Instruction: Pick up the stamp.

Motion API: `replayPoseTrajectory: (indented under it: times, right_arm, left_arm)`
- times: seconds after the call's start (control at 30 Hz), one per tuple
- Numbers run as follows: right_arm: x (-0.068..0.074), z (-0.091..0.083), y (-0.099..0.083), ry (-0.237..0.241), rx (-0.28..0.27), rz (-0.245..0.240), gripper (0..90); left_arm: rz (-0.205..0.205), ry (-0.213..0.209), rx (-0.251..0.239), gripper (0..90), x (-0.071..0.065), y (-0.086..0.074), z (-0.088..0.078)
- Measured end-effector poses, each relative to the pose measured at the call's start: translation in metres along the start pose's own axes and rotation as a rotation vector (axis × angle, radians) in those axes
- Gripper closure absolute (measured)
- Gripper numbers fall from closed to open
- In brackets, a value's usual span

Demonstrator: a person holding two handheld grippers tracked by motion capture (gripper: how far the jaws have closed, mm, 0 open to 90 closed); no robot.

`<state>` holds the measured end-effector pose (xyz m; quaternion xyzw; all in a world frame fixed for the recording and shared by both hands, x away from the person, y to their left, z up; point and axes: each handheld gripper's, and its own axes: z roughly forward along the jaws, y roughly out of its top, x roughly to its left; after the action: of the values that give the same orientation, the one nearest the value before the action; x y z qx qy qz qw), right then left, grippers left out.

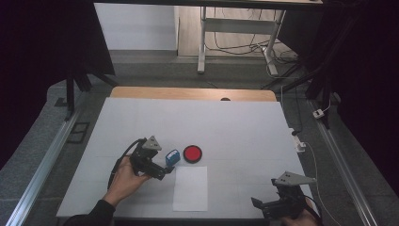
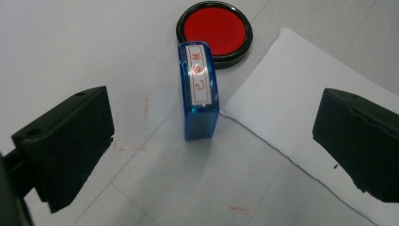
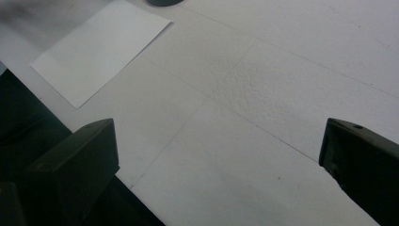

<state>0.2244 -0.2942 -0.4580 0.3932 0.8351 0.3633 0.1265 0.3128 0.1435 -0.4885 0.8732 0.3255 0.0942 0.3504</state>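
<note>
Blue stamp (image 2: 199, 92) stands on the desk (image 1: 235, 127) just ahead of my left claw (image 2: 211, 146), centred between its jaws, which are spread wide and hold nothing. The stamp's long axis runs away from the claw, roughly along my line of approach, so the jaws sit either side of its long faces. Red ink pad (image 2: 214, 32) lies right behind the stamp, close or maybe touching; I can't tell. White paper sheet (image 2: 301, 122) lies to the stamp's right, corner almost at its base. My right claw (image 3: 219, 174) is also released, empty, near the desk's near right corner, well apart. Left is clearly the nearer.
</note>
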Motion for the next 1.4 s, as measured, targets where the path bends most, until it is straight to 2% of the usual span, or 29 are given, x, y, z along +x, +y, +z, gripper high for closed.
replayPoseTrajectory:
  times: [0.47,0.63,0.8,0.83,0.87,0.9,1.0,1.03,1.07,1.17,1.23,1.4]
  right_arm:
    - [0.000,0.000,0.000,0.002,0.003,-0.002,0.0]
    - [0.000,0.001,0.000,0.002,0.005,-0.002,0.0]
    - [0.000,0.001,0.000,0.003,0.007,-0.004,0.0]
    - [0.000,0.001,0.000,0.003,0.007,-0.004,0.0]
    - [0.000,0.001,0.000,0.003,0.007,-0.004,0.0]
    - [0.000,0.001,0.000,0.003,0.007,-0.004,0.0]
    - [0.000,0.000,0.000,0.003,0.006,-0.003,0.0]
    - [0.000,0.000,0.000,0.004,0.006,-0.003,0.0]
    - [0.000,0.000,0.000,0.004,0.006,-0.003,0.0]
    - [0.000,0.000,0.000,0.004,0.007,-0.004,0.0]
    - [0.000,0.000,0.000,0.004,0.007,-0.004,0.0]
    - [0.001,0.001,0.000,0.002,0.009,-0.005,0.0]
  left_arm:
    - [0.011,-0.024,0.025,0.0,0.005,0.010,0.020]
    - [0.014,-0.021,0.033,0.0,0.006,0.013,0.026]
    - [0.032,0.005,0.060,0.1,0.004,0.017,0.034]
    - [0.036,0.011,0.060,1.4,0.004,0.017,0.034]
    - [0.037,0.015,0.055,8.1,0.004,0.018,0.034]
    - [0.036,0.008,0.053,8.1,0.005,0.018,0.033]
    - [0.025,-0.003,0.049,18.9,0.007,0.019,0.030]
    - [0.023,-0.008,0.049,25.7,0.008,0.019,0.029]
    - [0.023,-0.009,0.054,25.7,0.008,0.019,0.029]
    - [0.025,-0.015,0.066,38.2,0.009,0.019,0.028]
    - [0.026,-0.022,0.069,41.1,0.009,0.019,0.028]
    - [0.026,-0.005,0.076,52.7,0.009,0.020,0.027]
